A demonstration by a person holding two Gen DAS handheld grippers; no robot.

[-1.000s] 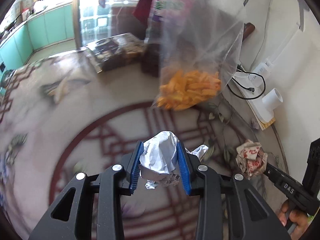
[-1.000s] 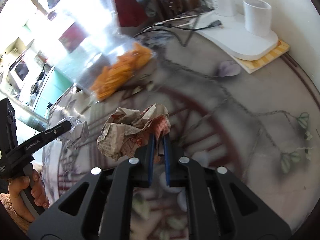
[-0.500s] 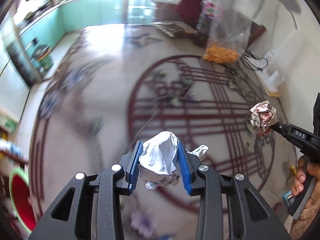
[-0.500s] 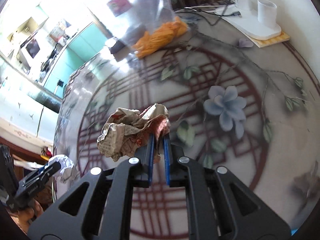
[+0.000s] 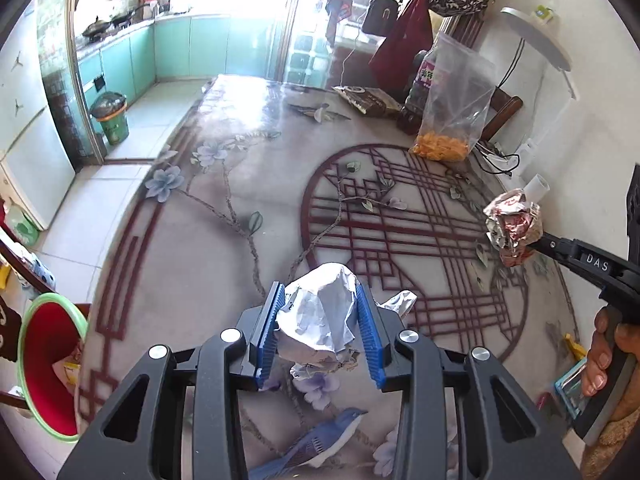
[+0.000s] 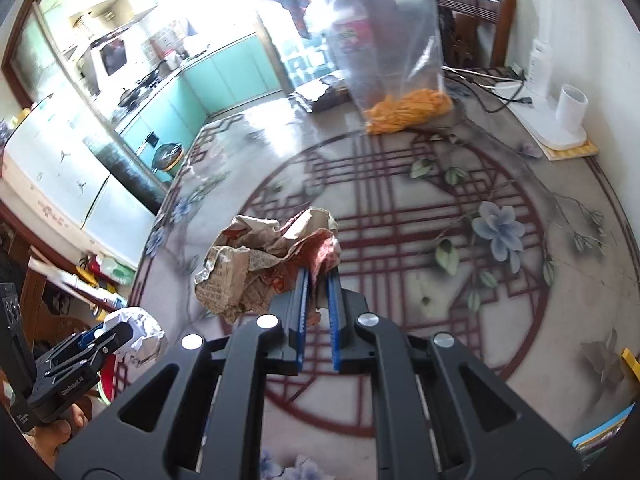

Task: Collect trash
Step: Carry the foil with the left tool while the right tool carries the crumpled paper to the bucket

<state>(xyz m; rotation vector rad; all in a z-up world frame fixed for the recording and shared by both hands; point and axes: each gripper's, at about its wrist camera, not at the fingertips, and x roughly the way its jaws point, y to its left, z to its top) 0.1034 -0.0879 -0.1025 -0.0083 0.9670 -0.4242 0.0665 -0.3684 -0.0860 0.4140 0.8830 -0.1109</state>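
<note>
The white crumpled paper wad sits squeezed between the blue pads of the left gripper, held above the patterned bench; the printed brown paper wad is pinched by one edge in the nearly closed right gripper, also lifted. Both look light, soft and springy, so a loose edge could slip; a hold across the bulk seems safer. A red bin with a green rim stands beside the bench at left, likely their destination.
</note>
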